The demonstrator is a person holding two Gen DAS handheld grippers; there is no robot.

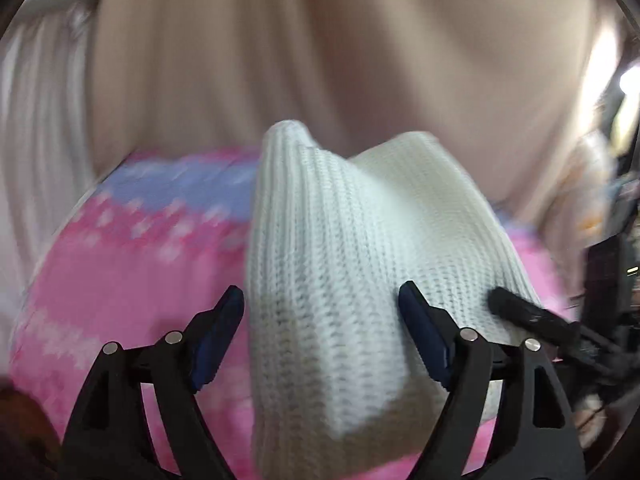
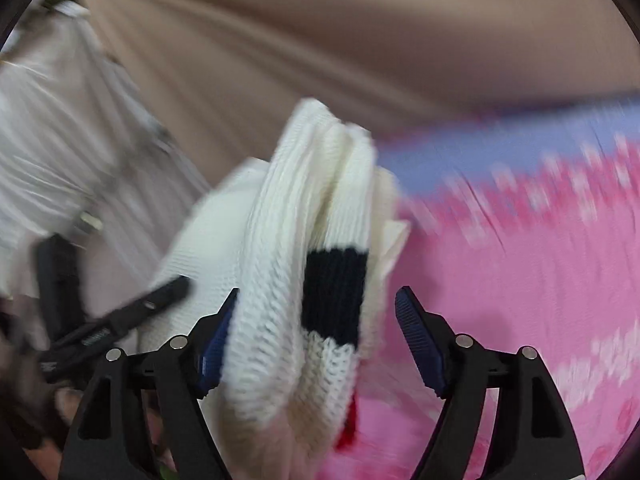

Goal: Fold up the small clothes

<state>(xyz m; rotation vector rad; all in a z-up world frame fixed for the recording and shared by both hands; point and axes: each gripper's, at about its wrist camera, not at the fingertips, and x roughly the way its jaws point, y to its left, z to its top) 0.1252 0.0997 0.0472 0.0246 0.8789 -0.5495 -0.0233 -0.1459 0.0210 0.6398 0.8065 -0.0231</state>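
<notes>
A folded white knit garment [image 1: 340, 248] lies bunched between the jaws of my left gripper [image 1: 322, 308], which stand wide apart. In the right wrist view the same white knit [image 2: 280, 280] shows a black stripe [image 2: 334, 292] and a bit of red at its lower edge. It sits between the jaws of my right gripper [image 2: 318, 308], which are also wide apart. A finger of the right gripper [image 1: 528, 316] shows at the knit's right side, and a finger of the left gripper [image 2: 148, 308] shows at its left side in the right wrist view. Both views are motion-blurred.
A pink knit with white and lilac pattern [image 1: 132, 272] lies under the white garment and also shows in the right wrist view [image 2: 540, 272]. Behind is a beige sheet [image 1: 320, 60]. A white ribbed cloth [image 2: 52, 140] lies at the left.
</notes>
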